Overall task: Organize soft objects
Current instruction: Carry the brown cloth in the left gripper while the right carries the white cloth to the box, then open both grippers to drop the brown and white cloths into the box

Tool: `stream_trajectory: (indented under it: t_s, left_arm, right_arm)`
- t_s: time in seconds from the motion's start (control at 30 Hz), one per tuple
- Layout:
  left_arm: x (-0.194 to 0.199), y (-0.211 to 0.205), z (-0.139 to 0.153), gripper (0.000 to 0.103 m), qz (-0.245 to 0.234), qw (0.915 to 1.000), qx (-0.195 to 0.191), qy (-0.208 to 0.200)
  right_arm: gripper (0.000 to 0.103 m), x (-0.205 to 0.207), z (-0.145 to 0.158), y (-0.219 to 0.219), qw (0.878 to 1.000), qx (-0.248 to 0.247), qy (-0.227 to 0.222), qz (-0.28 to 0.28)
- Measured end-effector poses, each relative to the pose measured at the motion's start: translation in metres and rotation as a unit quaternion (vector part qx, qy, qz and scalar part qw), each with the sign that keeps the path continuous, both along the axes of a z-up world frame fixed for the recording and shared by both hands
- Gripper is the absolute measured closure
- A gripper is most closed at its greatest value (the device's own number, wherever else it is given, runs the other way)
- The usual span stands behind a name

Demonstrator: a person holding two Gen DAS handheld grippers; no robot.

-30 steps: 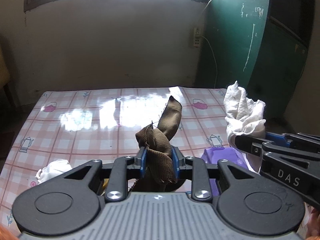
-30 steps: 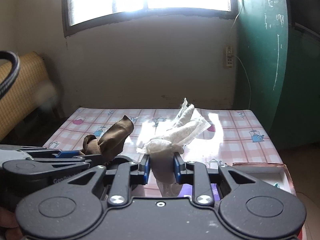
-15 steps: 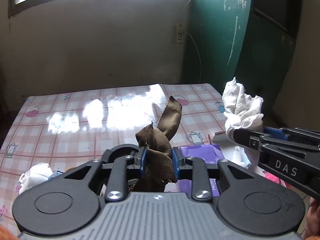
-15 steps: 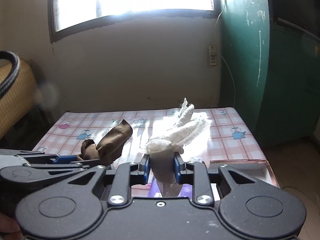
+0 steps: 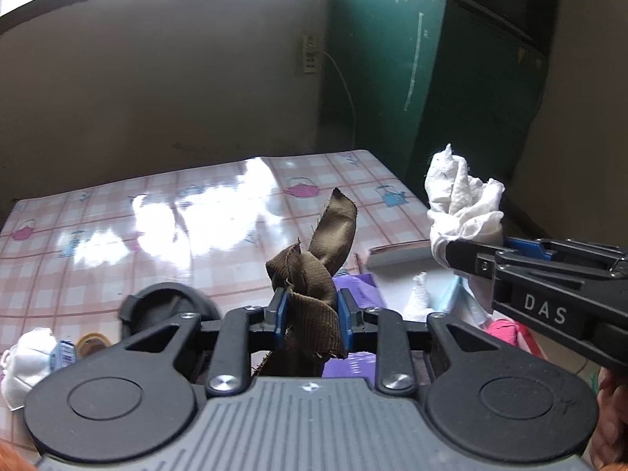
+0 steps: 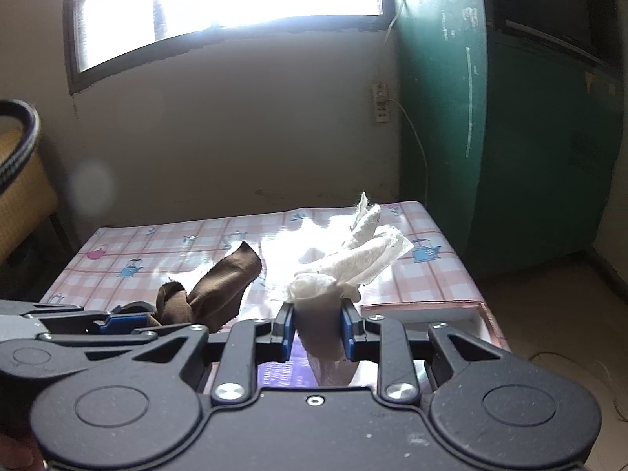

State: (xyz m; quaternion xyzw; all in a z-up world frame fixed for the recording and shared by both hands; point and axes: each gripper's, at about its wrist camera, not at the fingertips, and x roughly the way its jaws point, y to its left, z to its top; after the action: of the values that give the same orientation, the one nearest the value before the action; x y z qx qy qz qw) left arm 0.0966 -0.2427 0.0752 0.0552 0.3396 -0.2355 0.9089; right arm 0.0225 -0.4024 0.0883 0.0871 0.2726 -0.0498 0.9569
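Observation:
My left gripper (image 5: 312,306) is shut on a brown cloth (image 5: 318,259), whose free end sticks up above the jaws. In the right wrist view the same brown cloth (image 6: 219,286) shows at the left, held by the left gripper (image 6: 129,320). My right gripper (image 6: 317,324) is shut on a white cloth (image 6: 349,263) that fans out above the blue pads. That white cloth (image 5: 463,204) appears at the right of the left wrist view, in the right gripper (image 5: 463,253). Both cloths hang above the checked tablecloth (image 5: 157,243).
An open box (image 5: 408,271) with a white inside lies at the table's right edge, a pink thing (image 5: 504,329) beside it. A purple item (image 5: 357,294) lies under the grippers. A white mask (image 5: 23,361), a black round object (image 5: 165,310) and a small tape ring (image 5: 92,343) sit at left.
Both grippers have travelled to the right over the table with their cloths still held. The box at the table's right edge has come into view; the white mask has slid left.

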Motion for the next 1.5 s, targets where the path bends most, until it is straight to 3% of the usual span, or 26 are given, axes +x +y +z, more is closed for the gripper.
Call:
stream_trajectory:
  t_s: [0.47,0.97,1.07,1.13,1.17,1.2,1.3,1.5]
  left_arm:
    - [0.006,-0.051,-0.019,0.074,-0.042,0.9986,-0.012,0.029]
    - [0.029,-0.107,-0.04,0.074,-0.069,0.9962,-0.022,0.047]
    - [0.034,-0.114,-0.044,0.074,-0.076,0.996,-0.024,0.04]
    - [0.038,-0.119,-0.046,0.07,-0.087,0.995,-0.03,0.039]
    - [0.039,-0.121,-0.047,0.068,-0.093,0.9946,-0.029,0.037]
    - [0.039,-0.122,-0.048,0.06,-0.095,0.9945,-0.028,0.033]
    - [0.039,-0.121,-0.049,0.042,-0.092,0.9951,-0.025,0.024]
    - [0.036,-0.11,-0.038,0.027,-0.065,0.9976,-0.011,0.022]
  right_arm:
    - [0.074,-0.004,-0.017,-0.066,0.999,-0.004,0.024,-0.042]
    - [0.072,0.009,-0.05,-0.109,0.996,0.004,0.064,-0.059]
    - [0.068,0.014,-0.056,-0.114,0.996,0.005,0.066,-0.064]
    - [0.065,0.018,-0.06,-0.116,0.995,0.004,0.067,-0.069]
    - [0.058,0.02,-0.061,-0.116,0.995,0.004,0.068,-0.071]
    - [0.044,0.019,-0.063,-0.117,0.995,0.005,0.067,-0.073]
    - [0.041,0.018,-0.066,-0.121,0.994,0.013,0.066,-0.082]
    - [0.039,0.012,-0.056,-0.107,0.995,-0.002,0.066,-0.08]
